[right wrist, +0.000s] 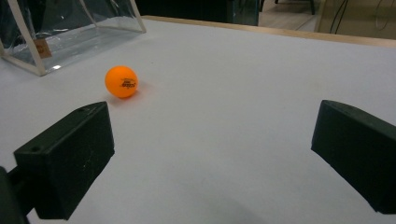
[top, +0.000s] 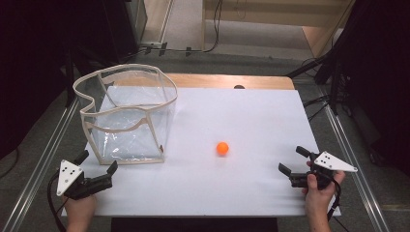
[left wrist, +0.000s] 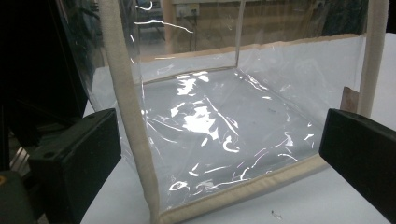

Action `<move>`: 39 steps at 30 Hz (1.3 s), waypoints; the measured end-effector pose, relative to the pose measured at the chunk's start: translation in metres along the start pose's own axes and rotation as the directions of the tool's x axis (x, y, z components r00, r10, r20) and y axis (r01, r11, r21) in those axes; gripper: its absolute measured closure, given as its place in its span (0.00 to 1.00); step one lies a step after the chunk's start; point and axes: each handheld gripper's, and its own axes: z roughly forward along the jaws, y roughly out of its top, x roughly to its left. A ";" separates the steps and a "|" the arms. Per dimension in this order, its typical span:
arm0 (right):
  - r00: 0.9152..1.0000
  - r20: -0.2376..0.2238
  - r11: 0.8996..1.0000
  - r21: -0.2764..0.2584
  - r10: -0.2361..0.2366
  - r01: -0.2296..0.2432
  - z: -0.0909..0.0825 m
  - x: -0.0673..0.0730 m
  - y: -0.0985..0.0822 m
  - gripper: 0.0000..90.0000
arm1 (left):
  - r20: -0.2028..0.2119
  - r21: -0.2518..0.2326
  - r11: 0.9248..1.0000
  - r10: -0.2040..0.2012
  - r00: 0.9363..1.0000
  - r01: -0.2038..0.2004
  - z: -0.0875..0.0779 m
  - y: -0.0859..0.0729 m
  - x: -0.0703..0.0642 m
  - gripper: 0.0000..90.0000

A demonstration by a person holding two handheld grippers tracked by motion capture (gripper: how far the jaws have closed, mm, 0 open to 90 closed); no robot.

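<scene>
Two open grippers, a little orange ball and a see-through bag on a white table.

The orange ball (top: 222, 148) sat alone on the white table (top: 241, 116), out in the middle, just to the right of the clear bag (top: 126, 114). The bag stood up with its top open and had a cream edge all round (it was soft, and its rim sagged a bit). The right gripper (top: 294, 159) was held low near the right edge of the table, its jaws spread wide with nothing between them, and it pointed toward the ball but stayed well apart from it. In the right gripper view the ball (right wrist: 121, 81) lay ahead and to the left, near the bag's corner. The left gripper (top: 98, 161) was also let go and wide open, holding nothing, just beside the bag's near bottom edge. In the left gripper view the bag (left wrist: 224, 126) stood close in front of the jaws.
</scene>
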 end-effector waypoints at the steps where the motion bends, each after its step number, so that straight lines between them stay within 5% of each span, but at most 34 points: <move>1: 1.000 0.001 1.000 -0.003 -0.003 0.003 0.001 0.001 0.001 0.00 | -0.004 0.001 1.000 0.003 1.000 -0.003 0.000 0.000 0.000 0.00; 10: 0.996 0.056 0.997 -0.042 -0.067 0.069 0.008 0.013 0.014 0.00 | -0.006 -0.004 1.000 0.009 1.000 -0.009 -0.001 0.000 -0.001 0.00; 15: 0.996 0.024 0.996 0.001 -0.087 0.087 0.013 0.022 0.025 0.00 | -0.007 -0.002 1.000 0.008 1.000 -0.008 -0.001 0.000 -0.001 0.00; 20: 0.995 -0.074 0.997 0.038 -0.070 0.073 0.021 0.027 0.032 0.00 | -0.008 -0.003 1.000 0.010 1.000 -0.010 -0.001 0.000 -0.001 0.00; 39: 0.987 -0.115 0.985 0.111 -0.116 0.128 0.043 0.041 0.064 0.00 | -0.012 0.000 1.000 0.019 1.000 -0.019 -0.001 0.000 -0.003 0.00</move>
